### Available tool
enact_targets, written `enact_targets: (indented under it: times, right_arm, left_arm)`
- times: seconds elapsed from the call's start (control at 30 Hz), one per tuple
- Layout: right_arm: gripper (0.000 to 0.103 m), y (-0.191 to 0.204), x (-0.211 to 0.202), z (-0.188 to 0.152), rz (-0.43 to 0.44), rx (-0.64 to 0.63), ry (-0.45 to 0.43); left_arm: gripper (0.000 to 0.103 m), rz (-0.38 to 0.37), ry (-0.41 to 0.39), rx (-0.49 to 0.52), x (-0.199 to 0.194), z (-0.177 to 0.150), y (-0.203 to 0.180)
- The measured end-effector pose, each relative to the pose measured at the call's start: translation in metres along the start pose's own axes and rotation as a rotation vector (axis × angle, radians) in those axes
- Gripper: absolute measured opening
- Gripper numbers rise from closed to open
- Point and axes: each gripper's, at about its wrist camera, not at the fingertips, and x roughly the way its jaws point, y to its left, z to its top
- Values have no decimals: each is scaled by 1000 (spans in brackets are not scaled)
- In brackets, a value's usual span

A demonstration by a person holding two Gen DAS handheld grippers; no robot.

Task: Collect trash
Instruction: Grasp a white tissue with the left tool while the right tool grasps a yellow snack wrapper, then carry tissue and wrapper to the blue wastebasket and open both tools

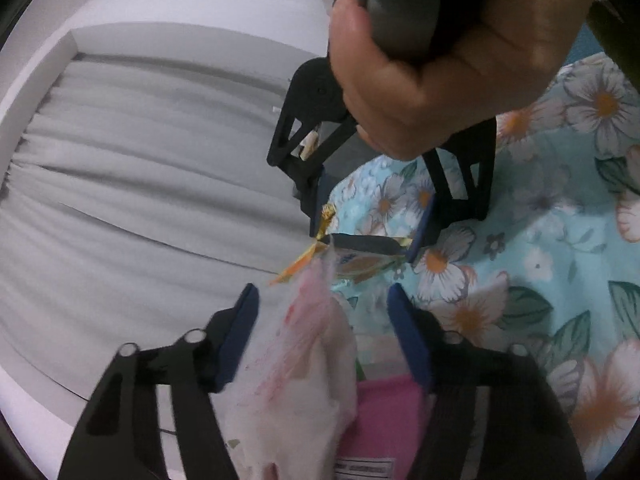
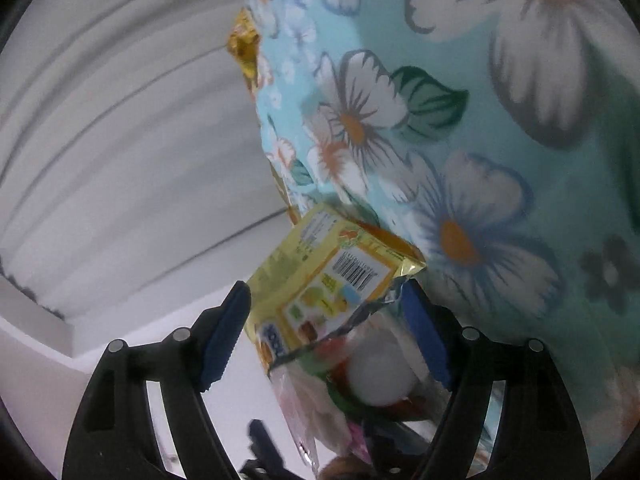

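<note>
A snack wrapper (image 2: 328, 280) lies on the floral sheet (image 2: 500, 140), curtain (image 2: 120, 140) to its left.

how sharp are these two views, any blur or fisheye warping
Left wrist view: the white tissue between the left gripper pads is smeared, the curtain folds bow outward. Right wrist view: the yellow wrapper barcode reads fairly crisp, the floral cloth is soft and stretched near the rim.

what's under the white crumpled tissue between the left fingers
A pink item with a printed label lies beneath the tissue, on the floral cloth. The rest is covered.
</note>
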Motion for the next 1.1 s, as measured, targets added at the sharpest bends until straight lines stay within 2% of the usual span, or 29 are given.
enact_targets:
  times: [0.07,0.1,0.13,0.27,0.33,0.37,0.4,0.5,0.57,0.73,1.1]
  right_arm:
    - [75,0,7,4,13,2,6]
    - [71,0,9,6,18,4,11]
    - [69,-1,10,7,18,7,13]
    - [50,-6,7,12,16,35,17]
    - [42,-8,8,12,21,33,14]
    - [35,-8,9,12,23,30,13]
    - [26,-9,9,11,24,26,12]
    - [12,-14,4,9,37,15,13]
    - [7,-14,5,9,50,4,12]
    - [4,-12,-13,-8,50,-40,-13]
    - [1,16,-43,-37,58,-173,-56]
  left_arm:
    - [48,-8,13,-14,0,-1,2]
    - [45,-10,19,-20,1,-1,2]
    - [38,-11,21,-24,10,0,0]
    - [14,-15,30,-57,13,-1,2]
    - [11,-12,26,-70,11,-1,3]
    - [9,-10,22,-80,9,-2,6]
    - [8,-9,19,-88,9,-2,8]
    - [7,-8,5,-121,1,-4,15]
    - [6,-2,-5,-156,-9,-9,24]
    - [5,-9,-18,-308,-25,-18,61]
    - [5,-98,-63,-871,-63,-79,180]
